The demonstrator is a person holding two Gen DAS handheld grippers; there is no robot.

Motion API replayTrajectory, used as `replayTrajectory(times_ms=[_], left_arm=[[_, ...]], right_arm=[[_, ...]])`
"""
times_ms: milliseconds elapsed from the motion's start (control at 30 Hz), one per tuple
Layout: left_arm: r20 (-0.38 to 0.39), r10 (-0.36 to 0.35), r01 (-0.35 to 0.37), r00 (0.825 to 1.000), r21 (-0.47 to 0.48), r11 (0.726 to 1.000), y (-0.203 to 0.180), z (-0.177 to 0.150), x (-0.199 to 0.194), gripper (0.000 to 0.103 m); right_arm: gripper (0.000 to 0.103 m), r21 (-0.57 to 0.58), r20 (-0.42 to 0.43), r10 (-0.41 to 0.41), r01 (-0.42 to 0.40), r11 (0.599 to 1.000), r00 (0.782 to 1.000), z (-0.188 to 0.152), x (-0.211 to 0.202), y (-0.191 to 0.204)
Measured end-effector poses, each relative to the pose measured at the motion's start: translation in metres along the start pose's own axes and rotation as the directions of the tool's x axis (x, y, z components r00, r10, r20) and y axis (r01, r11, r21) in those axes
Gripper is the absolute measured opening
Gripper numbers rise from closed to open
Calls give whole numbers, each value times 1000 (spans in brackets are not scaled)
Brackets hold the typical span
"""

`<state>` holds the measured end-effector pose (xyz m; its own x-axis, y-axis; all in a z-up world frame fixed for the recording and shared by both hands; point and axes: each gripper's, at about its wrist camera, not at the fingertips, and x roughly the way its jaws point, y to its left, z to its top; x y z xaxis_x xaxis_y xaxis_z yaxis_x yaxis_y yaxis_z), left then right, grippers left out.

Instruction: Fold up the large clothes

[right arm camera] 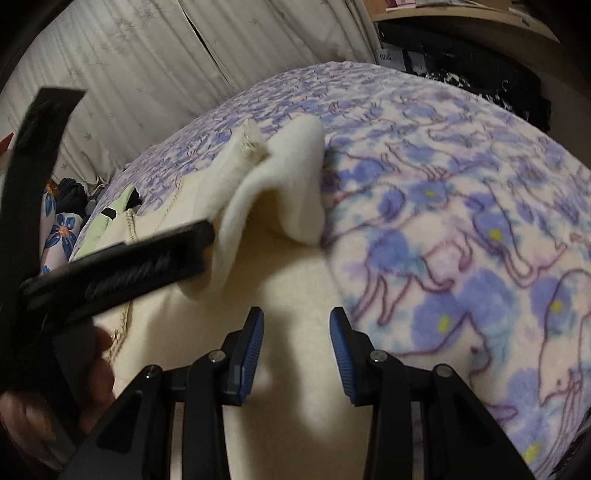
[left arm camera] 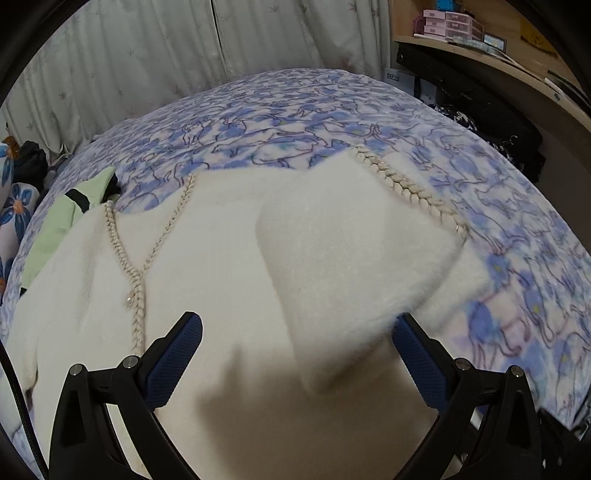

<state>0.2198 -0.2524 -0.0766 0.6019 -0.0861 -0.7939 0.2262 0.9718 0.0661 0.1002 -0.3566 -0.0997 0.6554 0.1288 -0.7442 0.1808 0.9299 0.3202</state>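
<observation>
Across the blue cat-print fleece blanket the fluffy white braid-trimmed cardigan lies flat for folding, its sleeve turned inward, while left gripper and right gripper hover with fingers spread, holding nothing.

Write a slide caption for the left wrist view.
Open left hand-held gripper over a white fuzzy cardigan on a blue floral blanket.

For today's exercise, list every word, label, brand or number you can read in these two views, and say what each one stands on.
White box past the bed's far edge: dark print, too blurred to read.
Pink boxes on the shelf: labels too small to read.
Nothing else carries text.
</observation>
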Motion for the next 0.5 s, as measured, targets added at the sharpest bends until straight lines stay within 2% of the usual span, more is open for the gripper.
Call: replayTrajectory(times_ms=[33, 67, 100, 133, 167, 233, 367, 400, 500], left_arm=[[-8, 4, -4, 1000, -1, 1000, 0, 2, 6, 89], [-20, -2, 2, 1000, 1, 1000, 1, 3, 10, 72], [-37, -25, 25, 999, 3, 1000, 3, 4, 16, 59], [-57, -58, 58, 997, -1, 998, 5, 5, 21, 25], [-75, -81, 80, 994, -7, 997, 7, 5, 25, 8], [-77, -84, 82, 993, -25, 996, 13, 6, 28, 6], [30, -21, 23, 999, -52, 998, 38, 11, 7, 6], [57, -1, 6, 998, -84, 996, 54, 15, -1, 6], [74, 5, 8, 997, -173, 985, 95, 16, -11, 6]], right_arm=[[37, 4, 0, 3, -3, 1000, 1000, 0, 1, -1], [37, 7, -1, 7, -7, 1000, 1000, -1, 2, -2], [37, 11, -2, 10, -10, 1000, 1000, -1, 3, -3], [37, 16, -5, 12, -12, 1000, 1000, -1, 4, -5], [37, 20, -9, 15, -14, 1000, 1000, -2, 6, -6], [37, 29, -16, 21, -21, 999, 1000, -4, 9, -8], [37, 31, -11, 29, -29, 999, 1000, -7, 12, -9], [37, 32, -10, 31, -30, 999, 999, -6, 12, -10], [37, 31, -15, 34, -33, 999, 999, -7, 15, -10]])
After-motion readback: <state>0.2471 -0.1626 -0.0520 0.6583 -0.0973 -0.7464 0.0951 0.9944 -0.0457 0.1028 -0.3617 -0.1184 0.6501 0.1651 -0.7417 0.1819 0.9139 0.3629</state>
